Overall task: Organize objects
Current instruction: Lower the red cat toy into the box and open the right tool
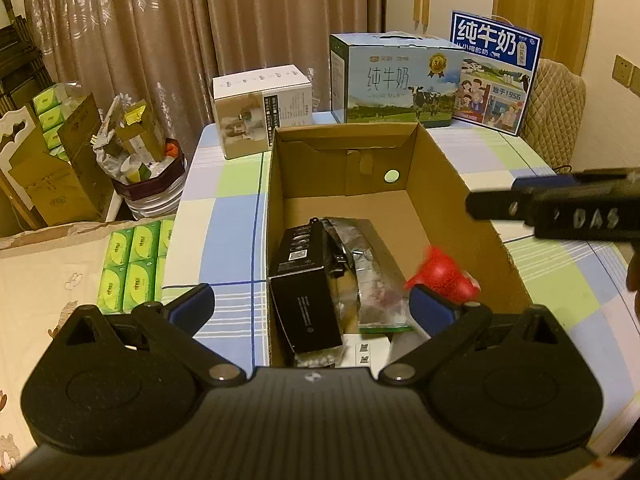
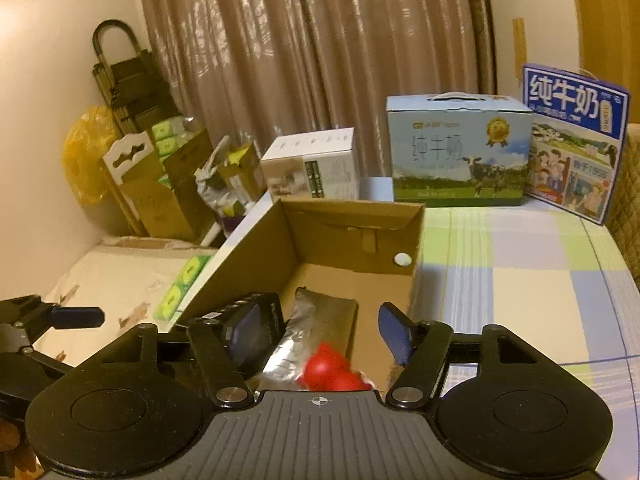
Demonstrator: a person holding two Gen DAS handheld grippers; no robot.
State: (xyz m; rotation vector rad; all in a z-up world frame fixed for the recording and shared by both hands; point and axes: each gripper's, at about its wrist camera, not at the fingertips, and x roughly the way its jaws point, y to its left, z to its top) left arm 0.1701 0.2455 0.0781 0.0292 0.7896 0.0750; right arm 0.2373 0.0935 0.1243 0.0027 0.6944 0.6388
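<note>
Left gripper (image 1: 310, 307), fingers spread wide and holding nothing, poised over the near end of the open cardboard box (image 1: 444, 168); right gripper (image 2: 326, 330), likewise spread wide and empty, over the same box from the right; inside the box, near to far: a black carton (image 1: 304, 300) along the left wall, a silver foil pouch (image 1: 372, 264) beside it, and a blurred red object (image 1: 442, 274) against the right wall, just past the left gripper's right finger; far half of the box floor bare; box resting on a checked tablecloth (image 1: 224, 216); right gripper's finger (image 1: 500, 204) reaching in above the box's right wall; left of the table, green tissue packs (image 1: 130, 264), further off a full waste bin (image 1: 152, 188); beyond the box, a white carton (image 1: 262, 112), a pale blue milk case (image 1: 396, 84) and a dark blue milk case (image 1: 494, 76) before brown curtains (image 1: 200, 20)
</note>
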